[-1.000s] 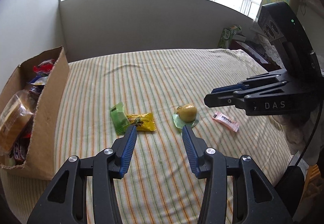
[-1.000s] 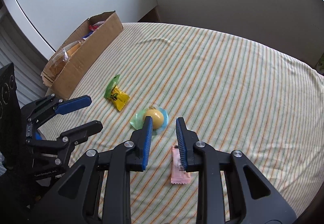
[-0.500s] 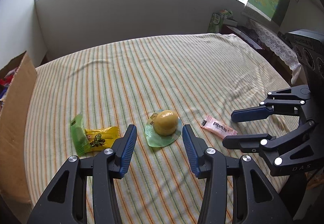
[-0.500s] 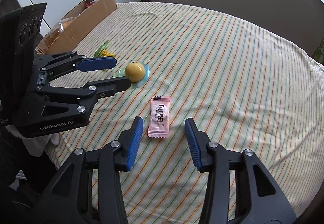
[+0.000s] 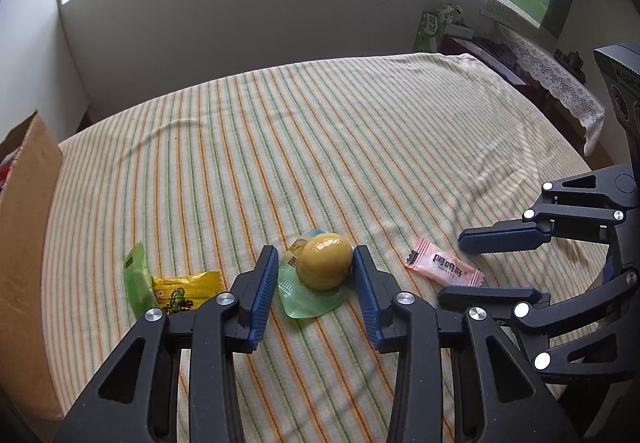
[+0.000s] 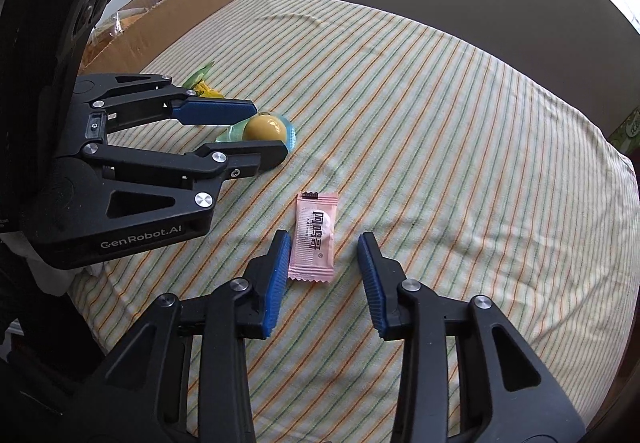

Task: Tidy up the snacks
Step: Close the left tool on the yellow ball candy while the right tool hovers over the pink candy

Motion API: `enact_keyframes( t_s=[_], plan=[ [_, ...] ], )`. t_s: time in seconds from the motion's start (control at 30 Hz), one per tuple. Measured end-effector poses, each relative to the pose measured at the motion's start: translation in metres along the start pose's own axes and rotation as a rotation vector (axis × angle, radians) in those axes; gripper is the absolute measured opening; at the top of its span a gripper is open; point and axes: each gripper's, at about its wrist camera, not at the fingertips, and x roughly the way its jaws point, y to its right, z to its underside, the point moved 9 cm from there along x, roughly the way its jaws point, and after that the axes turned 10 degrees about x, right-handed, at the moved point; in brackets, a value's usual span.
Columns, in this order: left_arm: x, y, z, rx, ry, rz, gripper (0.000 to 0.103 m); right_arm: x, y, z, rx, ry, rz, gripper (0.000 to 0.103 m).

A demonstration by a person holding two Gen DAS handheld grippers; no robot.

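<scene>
A yellow jelly cup (image 5: 323, 266) with a green lid lies on the striped cloth, right between the open fingers of my left gripper (image 5: 316, 263); the right finger looks to touch it. It also shows in the right wrist view (image 6: 265, 127). A pink sachet (image 6: 314, 237) lies flat between the open fingers of my right gripper (image 6: 324, 251), nearer the left finger; it shows in the left wrist view (image 5: 443, 267) too. A yellow and green packet (image 5: 172, 290) lies left of the left gripper.
A cardboard box (image 6: 176, 11) holding several snacks stands at the table's left edge, also seen in the left wrist view (image 5: 24, 227). The striped tablecloth (image 5: 320, 147) covers the table. A side cabinet with a green carton (image 5: 432, 27) stands at the far right.
Both grippers moved forward and down: the left now straddles the jelly cup, the right now straddles the pink sachet. Both stay open.
</scene>
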Motion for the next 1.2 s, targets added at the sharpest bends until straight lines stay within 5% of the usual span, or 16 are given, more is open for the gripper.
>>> enact_keyframes(
  t_s=[0.13,0.7,1.2],
  plan=[
    [-0.002,0.000,0.002,0.004,0.003,-0.007,0.035,-0.002,0.001,0.003,-0.013,-0.007,0.013,0.023],
    [-0.020,0.003,0.000,0.013,0.042,-0.034,0.034,-0.014,0.003,0.004,0.018,0.005,0.017,0.022],
    [-0.084,-0.033,0.001,-0.066,0.175,-0.114,0.034,-0.058,-0.042,-0.044,-0.033,0.107,-0.026,0.022]
  ],
)
